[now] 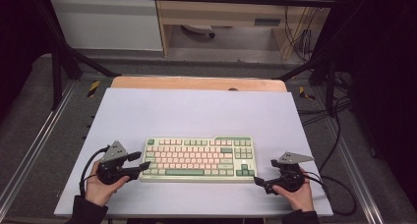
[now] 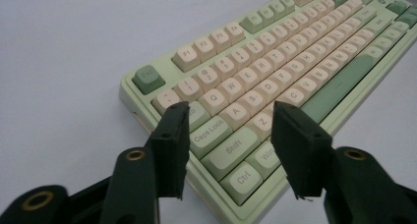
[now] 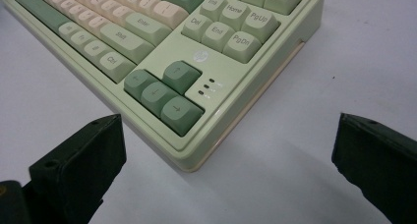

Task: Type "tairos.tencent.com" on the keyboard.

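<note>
A pale green keyboard (image 1: 196,157) with cream and green keys lies flat on the white mat (image 1: 196,111), near its front. My left gripper (image 1: 139,161) sits at the keyboard's left end. In the left gripper view, its jaws stand about half apart over the keyboard's (image 2: 275,76) left-hand keys, and my left gripper (image 2: 228,135) has nothing pressed between its pads. My right gripper (image 1: 265,172) rests just off the front right corner. In the right gripper view, my right gripper (image 3: 228,150) is wide open, with that corner of the keyboard (image 3: 162,42) a little ahead of the pads.
The mat covers a wooden table (image 1: 196,82) set inside a metal frame. Black cables (image 1: 339,184) trail off the right side. Bare mat stretches behind the keyboard and to both sides of it.
</note>
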`<control>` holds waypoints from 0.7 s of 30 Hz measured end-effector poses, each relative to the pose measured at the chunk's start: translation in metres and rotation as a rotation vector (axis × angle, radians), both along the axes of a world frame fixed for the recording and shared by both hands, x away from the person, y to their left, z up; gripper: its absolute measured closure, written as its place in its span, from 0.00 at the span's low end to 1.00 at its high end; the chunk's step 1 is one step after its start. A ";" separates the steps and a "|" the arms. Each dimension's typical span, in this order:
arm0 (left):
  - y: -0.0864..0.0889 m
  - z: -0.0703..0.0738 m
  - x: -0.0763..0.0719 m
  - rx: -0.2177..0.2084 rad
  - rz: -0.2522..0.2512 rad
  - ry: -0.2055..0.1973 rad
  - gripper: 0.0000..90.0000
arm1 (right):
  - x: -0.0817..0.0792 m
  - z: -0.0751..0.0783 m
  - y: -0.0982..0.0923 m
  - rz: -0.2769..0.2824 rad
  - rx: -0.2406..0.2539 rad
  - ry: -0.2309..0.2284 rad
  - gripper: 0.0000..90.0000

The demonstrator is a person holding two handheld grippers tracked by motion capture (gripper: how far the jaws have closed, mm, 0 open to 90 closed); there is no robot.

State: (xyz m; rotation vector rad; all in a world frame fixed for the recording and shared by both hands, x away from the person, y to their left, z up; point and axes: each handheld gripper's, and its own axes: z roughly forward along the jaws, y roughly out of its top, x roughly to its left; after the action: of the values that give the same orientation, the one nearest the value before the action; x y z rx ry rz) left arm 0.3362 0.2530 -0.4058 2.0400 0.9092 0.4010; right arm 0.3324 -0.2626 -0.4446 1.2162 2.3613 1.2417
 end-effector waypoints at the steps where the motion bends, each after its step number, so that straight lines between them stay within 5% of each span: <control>1: -0.001 0.001 0.000 0.002 0.002 -0.001 0.58 | 0.000 0.000 0.000 0.000 0.000 0.000 0.00; 21: -0.046 0.011 0.019 0.039 -0.027 0.009 0.91 | 0.000 0.000 0.000 0.002 -0.001 -0.001 0.01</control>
State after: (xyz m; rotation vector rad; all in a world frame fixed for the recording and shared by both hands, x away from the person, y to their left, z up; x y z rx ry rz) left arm 0.3556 0.2069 -0.3951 2.0887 0.8851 0.3979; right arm 0.3326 -0.2624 -0.4449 1.2132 2.3628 1.2408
